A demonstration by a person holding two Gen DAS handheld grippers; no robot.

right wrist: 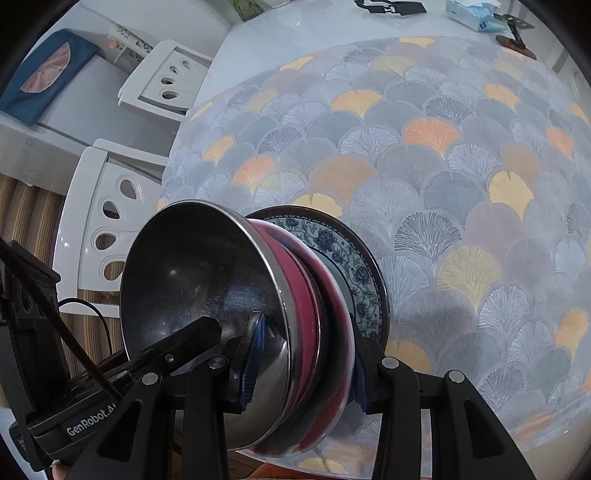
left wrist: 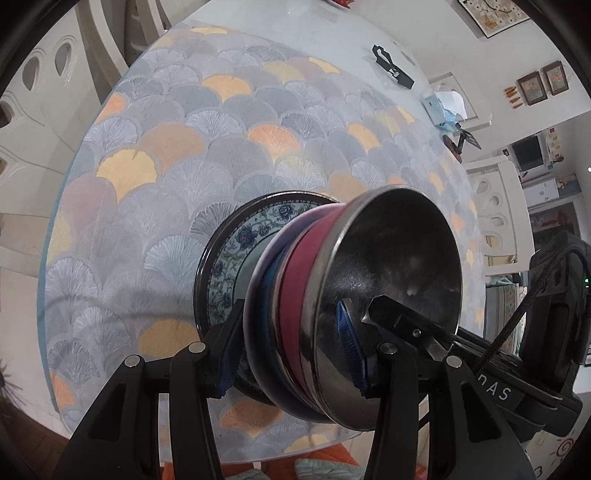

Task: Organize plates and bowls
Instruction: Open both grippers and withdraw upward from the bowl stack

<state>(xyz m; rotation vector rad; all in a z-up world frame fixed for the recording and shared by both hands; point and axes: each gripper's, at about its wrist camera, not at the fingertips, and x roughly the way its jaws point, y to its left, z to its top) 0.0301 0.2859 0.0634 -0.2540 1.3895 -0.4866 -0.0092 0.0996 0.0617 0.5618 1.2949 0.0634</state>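
A stack of nested bowls sits on a blue-and-white floral plate (left wrist: 236, 251) with a dark rim, on the patterned tablecloth. The top bowl is a steel bowl (left wrist: 399, 266); under it are a red bowl (left wrist: 299, 295) and a dark purple bowl (left wrist: 260, 306). My left gripper (left wrist: 291, 343) is shut on the stack's near edge, one pad (left wrist: 349, 347) inside the steel bowl. My right gripper (right wrist: 303, 365) is shut on the same stack (right wrist: 295, 314) from the other side, with one pad inside the steel bowl (right wrist: 192, 280). The plate shows behind the bowls in the right wrist view (right wrist: 347, 258).
A round table with a fan-patterned cloth (left wrist: 221, 147) fills both views. At its far edge lie a black object (left wrist: 391, 66), a tissue pack (left wrist: 443, 107) and a small stand (right wrist: 513, 29). White chairs (right wrist: 110, 221) stand around the table.
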